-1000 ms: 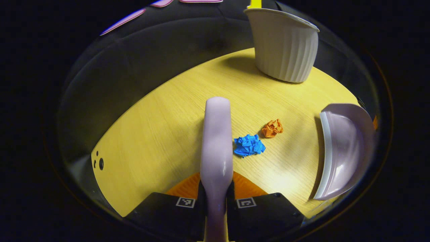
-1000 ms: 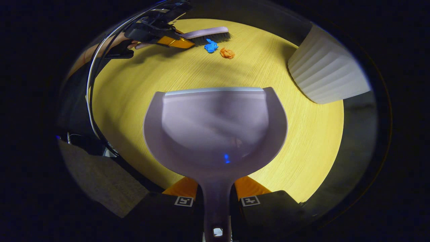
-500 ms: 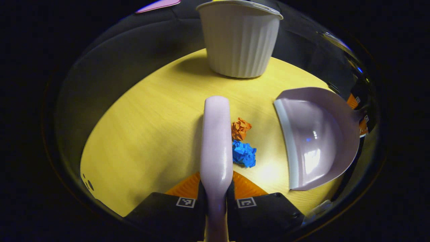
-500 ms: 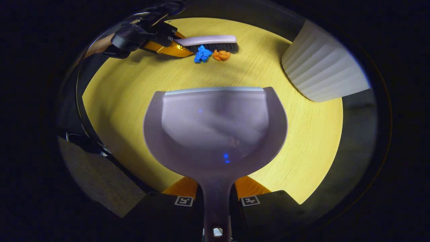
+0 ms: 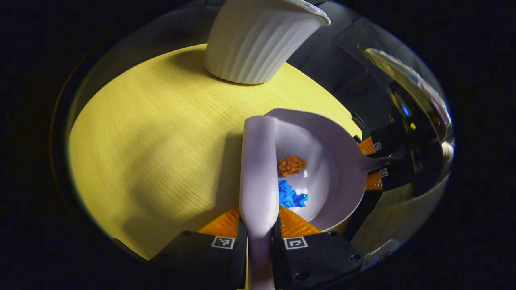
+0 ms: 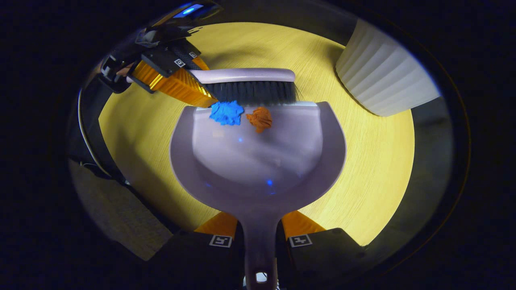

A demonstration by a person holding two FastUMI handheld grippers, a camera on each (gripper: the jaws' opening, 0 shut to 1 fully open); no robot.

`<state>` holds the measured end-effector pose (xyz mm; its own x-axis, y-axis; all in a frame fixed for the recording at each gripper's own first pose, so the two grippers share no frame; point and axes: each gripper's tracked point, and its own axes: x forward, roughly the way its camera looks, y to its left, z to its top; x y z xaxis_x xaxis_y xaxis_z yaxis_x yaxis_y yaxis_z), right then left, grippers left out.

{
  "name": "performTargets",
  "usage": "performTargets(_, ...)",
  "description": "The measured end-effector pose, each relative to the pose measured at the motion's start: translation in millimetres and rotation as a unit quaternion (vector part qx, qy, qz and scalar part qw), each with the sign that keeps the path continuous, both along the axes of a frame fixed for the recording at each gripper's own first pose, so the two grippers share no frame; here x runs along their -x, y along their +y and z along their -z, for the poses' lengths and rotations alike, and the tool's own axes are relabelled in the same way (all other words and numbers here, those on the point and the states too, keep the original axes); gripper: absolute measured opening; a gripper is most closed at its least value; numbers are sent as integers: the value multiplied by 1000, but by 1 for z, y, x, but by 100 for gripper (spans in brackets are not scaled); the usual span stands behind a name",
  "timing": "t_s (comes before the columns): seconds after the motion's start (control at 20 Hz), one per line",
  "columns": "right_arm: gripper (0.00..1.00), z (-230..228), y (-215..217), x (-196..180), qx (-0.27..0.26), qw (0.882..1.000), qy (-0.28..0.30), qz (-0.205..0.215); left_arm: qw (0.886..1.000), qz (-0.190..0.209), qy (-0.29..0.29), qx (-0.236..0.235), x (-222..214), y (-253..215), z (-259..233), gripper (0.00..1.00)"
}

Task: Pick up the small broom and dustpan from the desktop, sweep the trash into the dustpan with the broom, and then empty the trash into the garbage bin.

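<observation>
On a yellow wood-grain desktop (image 6: 375, 169), the right gripper (image 6: 260, 235) clamps both fingers on the handle of a lilac dustpan (image 6: 258, 161), whose pan opens toward 12 o'clock in the right gripper view. The left gripper (image 5: 259, 237) is clenched on the handle of a small lilac broom (image 5: 259, 169), which runs straight up the middle of the left gripper view. In the right gripper view the broom's dark bristles (image 6: 254, 92) stand along the dustpan's front lip, the left gripper reaching in from 10 o'clock. Two crumpled scraps lie just inside that lip, side by side and slightly apart: a blue paper wad (image 6: 226, 112) and an orange paper wad (image 6: 260, 119). In the left gripper view the same wads sit in the pan just right of the broom, the orange at 12 o'clock of the blue. A white ribbed garbage bin (image 5: 258, 38) stands upright on the desktop, at 12 o'clock in the left gripper view and at 2 o'clock in the right gripper view, apart from the dustpan.
</observation>
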<state>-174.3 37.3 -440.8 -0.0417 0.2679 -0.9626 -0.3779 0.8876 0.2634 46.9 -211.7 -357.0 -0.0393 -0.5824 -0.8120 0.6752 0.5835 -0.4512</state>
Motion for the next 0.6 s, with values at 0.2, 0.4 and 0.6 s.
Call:
performTargets(0.2,31,0,5,6,1,1000,-17,23,995,-93,-8,28,-11,11,-23,29)
performTargets(0.4,31,-8,3,5,1,998,-41,50,973,-220,-69,32,-29,43,-42,30)
performTargets(0.6,36,-31,-11,0,-3,994,-39,101,940,-315,-126,-38,8,57,-18,30)
